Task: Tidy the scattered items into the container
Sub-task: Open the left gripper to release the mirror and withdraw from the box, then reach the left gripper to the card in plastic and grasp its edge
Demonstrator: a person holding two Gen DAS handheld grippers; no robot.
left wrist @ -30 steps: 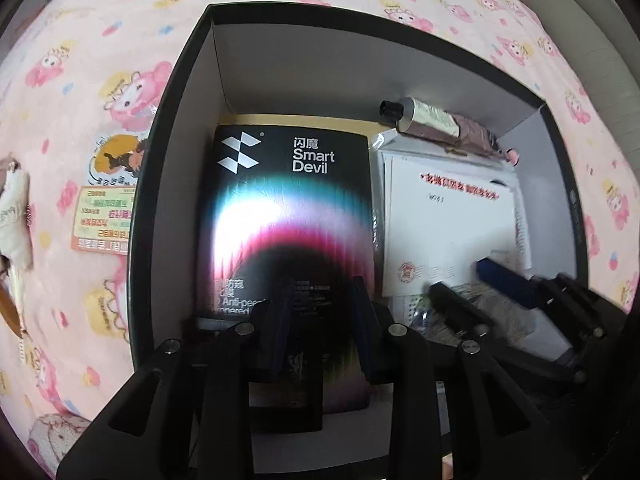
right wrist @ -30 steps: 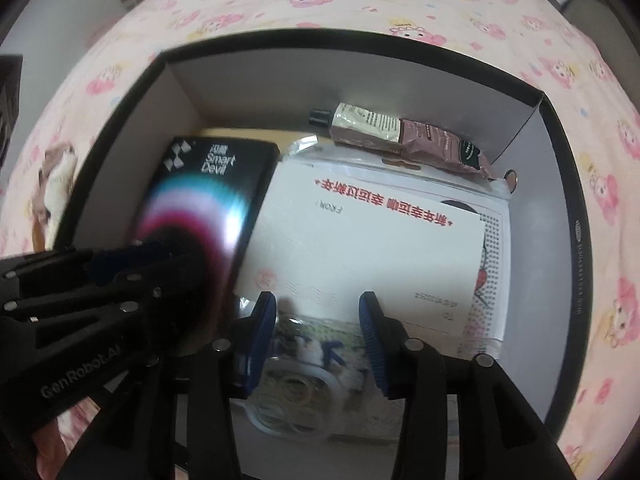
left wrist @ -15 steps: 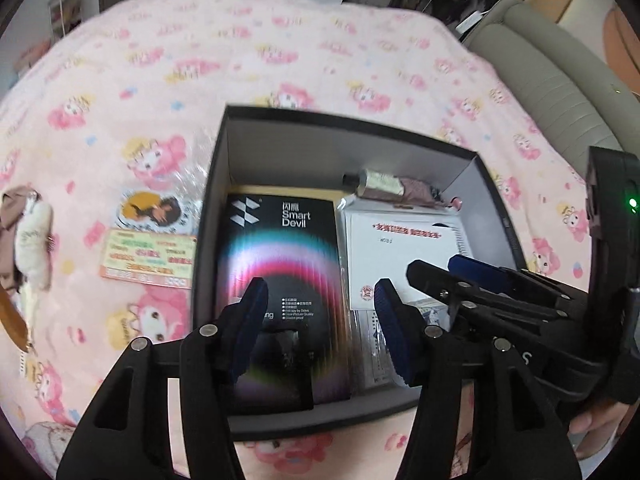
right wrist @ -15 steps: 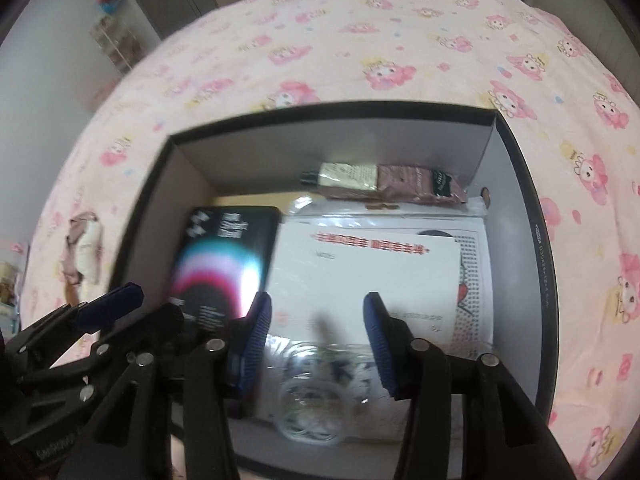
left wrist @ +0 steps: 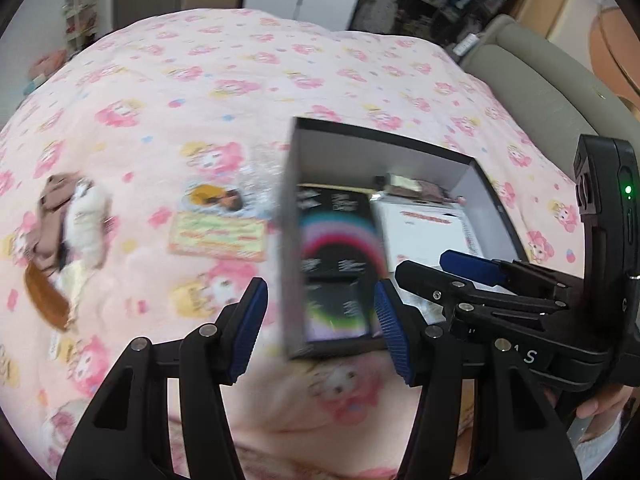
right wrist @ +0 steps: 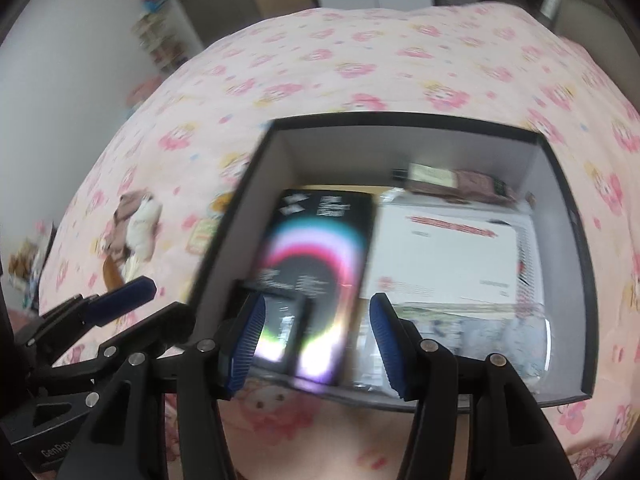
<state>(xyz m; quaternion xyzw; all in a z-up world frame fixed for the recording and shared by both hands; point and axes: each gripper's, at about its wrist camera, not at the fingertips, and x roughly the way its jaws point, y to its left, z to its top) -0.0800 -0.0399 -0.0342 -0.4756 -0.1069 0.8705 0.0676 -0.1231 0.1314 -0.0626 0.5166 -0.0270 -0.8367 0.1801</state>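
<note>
The black box (right wrist: 568,216) is open on top, so a gripper can enter from above, but its upright walls close all four sides. Its floor is almost full: the dark packet (right wrist: 320,248) on the left, the white envelope (right wrist: 448,256) on the right, a tube (right wrist: 456,184) along the far wall. Left of the box, the bed (left wrist: 224,72) has free room around the card (left wrist: 218,236) and the plush toy (left wrist: 80,220).

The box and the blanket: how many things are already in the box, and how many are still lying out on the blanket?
In the box: 4 (black package, white paper, tube, clear packet)
On the blanket: 2 (sticker card, plush toy)
Total: 6
</note>
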